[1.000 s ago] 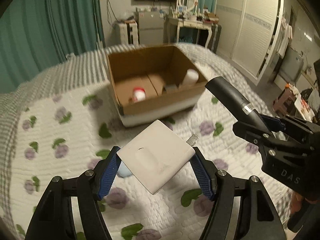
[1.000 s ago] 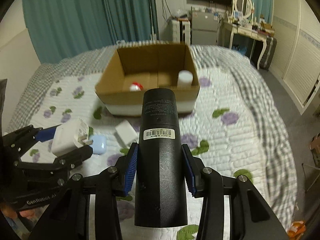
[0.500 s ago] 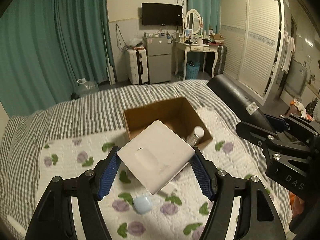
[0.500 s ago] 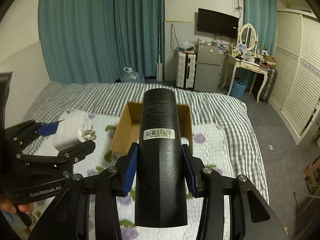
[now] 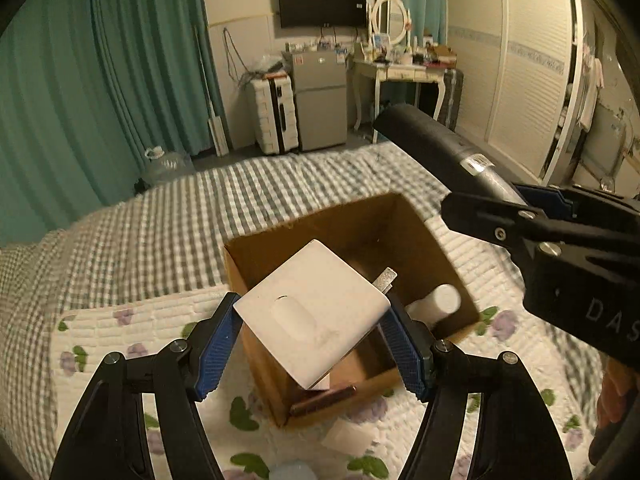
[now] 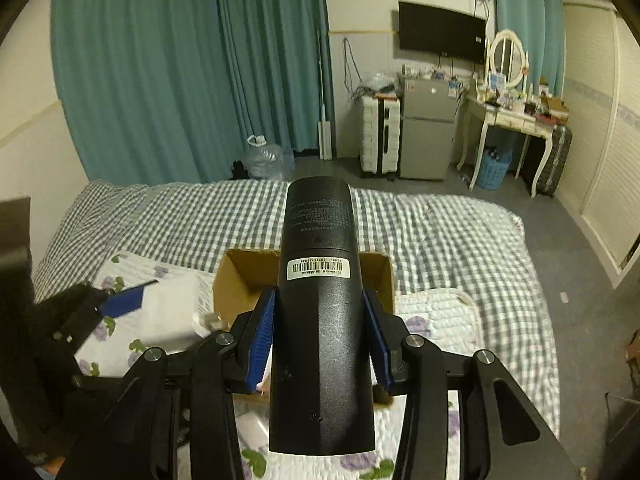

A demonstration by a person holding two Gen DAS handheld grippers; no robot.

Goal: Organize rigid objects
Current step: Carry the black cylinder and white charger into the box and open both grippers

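Observation:
My left gripper (image 5: 312, 322) is shut on a white plug-in charger (image 5: 296, 300), held tilted with its metal prongs pointing right, over the open cardboard box (image 5: 256, 252) on the bed. A white bottle (image 5: 438, 302) lies inside the box at its right. My right gripper (image 6: 319, 304) is shut on a black cylindrical bottle (image 6: 320, 220) with a barcode label, above the box's (image 6: 248, 276) near side. In the left wrist view the black bottle (image 5: 432, 144) and right gripper (image 5: 560, 248) hang at the right. The left gripper (image 6: 80, 312) shows blurred in the right wrist view.
The box rests on a floral quilt (image 5: 120, 332) over a checked blanket (image 5: 160, 220). A flat white item (image 5: 348, 436) and a pale blue item (image 5: 292, 472) lie on the quilt in front of the box. A brown stick-like item (image 5: 324, 398) lies inside.
Both grippers have risen and moved forward over the bed with their loads. The box has slid from ahead to beneath the charger and the black bottle.

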